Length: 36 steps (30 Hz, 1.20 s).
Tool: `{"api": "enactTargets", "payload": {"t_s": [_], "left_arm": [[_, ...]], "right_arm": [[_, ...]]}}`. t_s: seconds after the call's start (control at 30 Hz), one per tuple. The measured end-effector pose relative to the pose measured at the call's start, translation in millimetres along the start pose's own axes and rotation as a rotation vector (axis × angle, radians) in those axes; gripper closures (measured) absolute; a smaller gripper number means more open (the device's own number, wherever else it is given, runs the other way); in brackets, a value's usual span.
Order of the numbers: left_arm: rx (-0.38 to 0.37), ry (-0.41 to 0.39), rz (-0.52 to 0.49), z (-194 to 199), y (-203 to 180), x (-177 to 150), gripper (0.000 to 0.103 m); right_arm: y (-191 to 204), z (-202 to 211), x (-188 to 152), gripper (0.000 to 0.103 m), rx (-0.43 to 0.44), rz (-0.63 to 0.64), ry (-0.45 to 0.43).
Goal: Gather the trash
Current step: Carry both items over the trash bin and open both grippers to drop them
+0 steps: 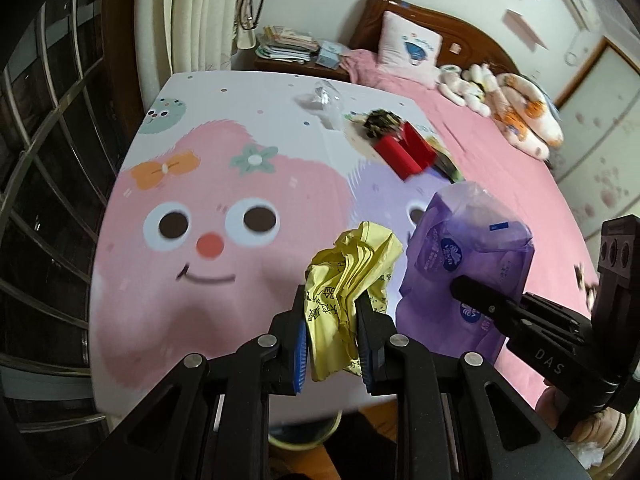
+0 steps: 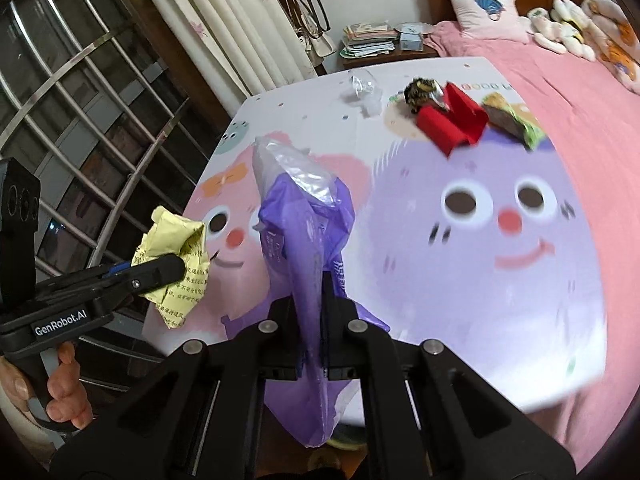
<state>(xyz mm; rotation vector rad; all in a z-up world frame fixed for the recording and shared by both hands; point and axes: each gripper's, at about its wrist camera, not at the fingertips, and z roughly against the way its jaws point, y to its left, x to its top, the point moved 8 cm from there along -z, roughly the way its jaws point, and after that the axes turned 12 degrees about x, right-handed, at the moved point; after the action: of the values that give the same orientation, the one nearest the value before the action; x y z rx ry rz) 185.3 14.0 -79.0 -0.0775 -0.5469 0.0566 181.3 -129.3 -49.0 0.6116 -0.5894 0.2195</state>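
Note:
My left gripper (image 1: 331,312) is shut on a crumpled yellow paper (image 1: 352,268) with printed text and holds it above the near edge of the cartoon mat (image 1: 200,280). It shows at the left of the right wrist view (image 2: 178,268), with the paper (image 2: 172,252). My right gripper (image 2: 310,300) is shut on a purple plastic wrapper (image 2: 304,232), also lifted; the wrapper shows in the left wrist view (image 1: 460,256). A red box (image 2: 452,122), a dark crumpled wrapper (image 2: 418,90), a brown-green wrapper (image 2: 512,122) and clear plastic (image 2: 362,90) lie at the mat's far end.
The mat (image 2: 500,280) lies on a pink bed (image 2: 592,128) with a pillow (image 2: 484,4) and plush toys (image 2: 580,28). A nightstand with papers (image 2: 372,38), curtains and a barred window (image 2: 72,92) are at the left. A bin rim (image 1: 304,438) shows below the mat's near edge.

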Motion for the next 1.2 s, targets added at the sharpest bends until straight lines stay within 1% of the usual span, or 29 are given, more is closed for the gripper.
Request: {"api": "enactTargets", "payload": {"t_s": [0.03,0.13,0.27,0.33,0.4,0.43,0.5,0.53,0.6,0.67,0.7,0.73,0.8,0.87,1.07,1.13,1.2], "left_arm": [[-0.004,-0.004,-0.013,7.1,1.7,-10.0,0.083],[-0.019,-0.007,-0.057,27.8,10.6,-49.2,0.083],[-0.041,0.027,-0.089,40.6,17.4,-102.7,0.083],[-0.049,0.055,-0.092,42.5,20.5,-128.7,0.083],[-0.056,0.082,-0.091,41.9,21.0,-149.5,0.083],[-0.056,0.097,-0.091,41.0,20.7,-160.9,0.083],[-0.056,0.126,-0.089,37.8,21.0,-184.6,0.083],[-0.055,0.137,-0.090,34.4,19.2,-190.0,0.083],[-0.053,0.168,-0.090,24.6,16.8,-209.6,0.083],[-0.046,0.194,-0.090,11.5,15.4,-227.8,0.083],[-0.040,0.205,-0.091,3.0,13.7,-237.2,0.083],[-0.032,0.215,-0.092,-6.4,12.7,-245.3,0.083],[-0.021,0.236,-0.093,-29.2,12.0,-262.7,0.083],[-0.003,0.250,-0.102,-56.0,11.0,-276.4,0.083],[0.043,0.306,-0.111,-154.8,12.5,-326.5,0.083],[0.059,0.326,-0.111,-186.4,14.4,-338.6,0.082],[0.065,0.344,-0.109,-213.1,16.4,-349.4,0.082]], "right_arm": [[4.8,3.8,-9.1,0.099,-0.003,-0.005,-0.004],[26.4,17.3,-54.7,0.099,-0.019,-0.027,-0.009],[43.3,27.8,-108.5,0.099,-0.036,-0.048,0.016],[49.7,31.1,-138.4,0.099,-0.045,-0.060,0.045],[50.9,30.0,-157.8,0.099,-0.055,-0.078,0.072],[52.2,29.6,-173.1,0.099,-0.059,-0.090,0.094],[48.8,26.9,-191.5,0.099,-0.064,-0.105,0.123],[47.9,25.1,-205.6,0.099,-0.069,-0.113,0.143],[41.2,18.6,-221.8,0.099,-0.076,-0.128,0.169],[30.5,7.5,-246.2,0.099,-0.086,-0.152,0.207],[22.4,2.1,-250.4,0.099,-0.090,-0.161,0.217],[13.0,-6.1,-265.1,0.099,-0.097,-0.176,0.237],[-5.4,-21.3,-282.7,0.099,-0.106,-0.200,0.263],[-29.7,-44.2,-309.5,0.099,-0.118,-0.230,0.300],[-92.4,-110.8,-370.4,0.099,-0.164,-0.284,0.375],[-110.1,-133.5,-389.0,0.099,-0.171,-0.301,0.389],[-119.6,-153.7,-400.9,0.099,-0.174,-0.313,0.397]]}}
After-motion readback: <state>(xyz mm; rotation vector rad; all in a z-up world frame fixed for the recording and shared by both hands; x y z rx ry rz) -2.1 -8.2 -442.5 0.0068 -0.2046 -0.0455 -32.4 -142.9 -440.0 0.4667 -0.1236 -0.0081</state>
